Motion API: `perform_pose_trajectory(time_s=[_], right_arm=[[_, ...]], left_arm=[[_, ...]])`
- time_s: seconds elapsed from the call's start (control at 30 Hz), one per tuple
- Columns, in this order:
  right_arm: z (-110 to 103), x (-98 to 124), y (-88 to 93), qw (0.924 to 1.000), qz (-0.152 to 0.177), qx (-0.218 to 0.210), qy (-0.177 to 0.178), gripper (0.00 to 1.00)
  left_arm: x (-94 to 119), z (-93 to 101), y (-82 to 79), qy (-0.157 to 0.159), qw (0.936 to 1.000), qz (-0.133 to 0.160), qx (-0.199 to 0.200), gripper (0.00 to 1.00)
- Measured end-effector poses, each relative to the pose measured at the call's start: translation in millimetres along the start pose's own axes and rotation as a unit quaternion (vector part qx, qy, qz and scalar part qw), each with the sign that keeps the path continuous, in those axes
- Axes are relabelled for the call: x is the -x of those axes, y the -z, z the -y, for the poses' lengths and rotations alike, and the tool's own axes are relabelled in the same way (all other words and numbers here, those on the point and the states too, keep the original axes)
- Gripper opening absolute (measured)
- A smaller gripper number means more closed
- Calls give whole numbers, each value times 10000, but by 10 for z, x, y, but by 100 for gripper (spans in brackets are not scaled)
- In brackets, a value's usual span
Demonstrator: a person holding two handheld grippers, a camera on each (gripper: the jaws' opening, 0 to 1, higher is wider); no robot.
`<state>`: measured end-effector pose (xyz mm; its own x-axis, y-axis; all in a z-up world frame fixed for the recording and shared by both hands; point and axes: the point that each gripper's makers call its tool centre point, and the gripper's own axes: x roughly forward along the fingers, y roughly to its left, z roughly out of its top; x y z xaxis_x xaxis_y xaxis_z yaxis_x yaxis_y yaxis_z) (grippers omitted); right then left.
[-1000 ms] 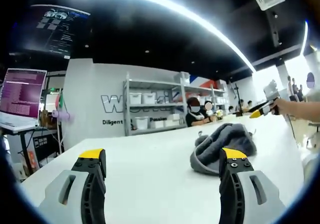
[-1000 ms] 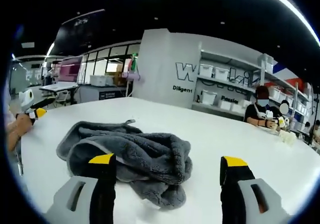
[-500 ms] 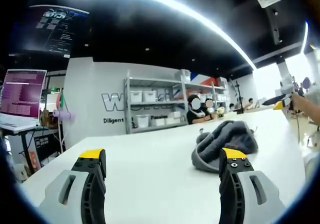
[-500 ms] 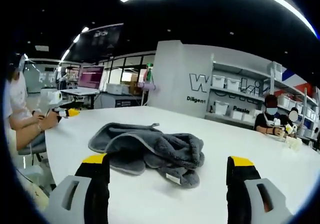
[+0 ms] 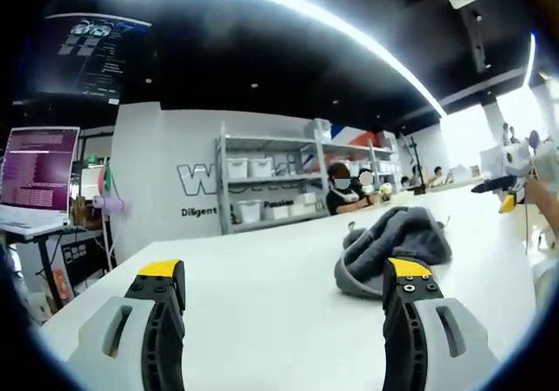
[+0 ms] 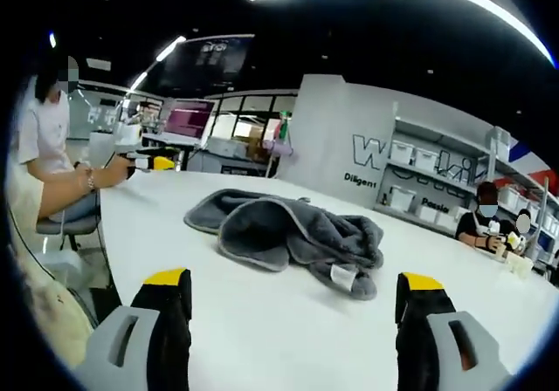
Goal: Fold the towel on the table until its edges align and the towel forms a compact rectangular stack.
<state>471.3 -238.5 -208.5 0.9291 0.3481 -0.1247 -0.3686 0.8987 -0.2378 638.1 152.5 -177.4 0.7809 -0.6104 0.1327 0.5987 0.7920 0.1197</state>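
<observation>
A crumpled grey towel (image 5: 395, 244) lies in a heap on the white table (image 5: 262, 277), just beyond my left gripper's right jaw. In the right gripper view the same towel (image 6: 288, 232) is bunched up ahead of the jaws, a small label showing at its near edge. My left gripper (image 5: 285, 273) is open and holds nothing, low over the table short of the towel. My right gripper (image 6: 293, 279) is also open and holds nothing, a little way back from the towel. Each gripper shows in the other's view, held in a hand: the right gripper (image 5: 505, 197) and the left gripper (image 6: 150, 160).
Shelves with white bins (image 5: 262, 190) stand against the back wall. Two people sit at the table's far end (image 5: 349, 195). A monitor (image 5: 37, 168) stands on a desk beyond the table's left edge. A seated person (image 6: 48, 138) is at the table edge.
The right gripper view has drawn back and swung round, so the towel now lies farther from its jaws. In the left gripper view the right gripper has shifted right. The towel itself has not moved.
</observation>
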Motion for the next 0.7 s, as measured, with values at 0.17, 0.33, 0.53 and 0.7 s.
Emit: perform_pose_trajectory(time_s=[0.17, 0.33, 0.53, 0.7], right_arm=[[-6, 46, 21, 9997, 193, -138, -19, 99], [-26, 106, -13, 9992, 364, -141, 6, 99], [-56, 110, 18, 9993, 348, -120, -26, 99], [-53, 88, 51, 9996, 242, -116, -40, 99]], left_arm=[[4, 6, -7, 2, 10000, 10, -35, 92], [-11, 31, 4, 116, 9999, 20, 117, 92], [-37, 122, -8, 248, 9996, 29, 123, 92], [-103, 483, 54, 902, 9935, -205, 667, 92]])
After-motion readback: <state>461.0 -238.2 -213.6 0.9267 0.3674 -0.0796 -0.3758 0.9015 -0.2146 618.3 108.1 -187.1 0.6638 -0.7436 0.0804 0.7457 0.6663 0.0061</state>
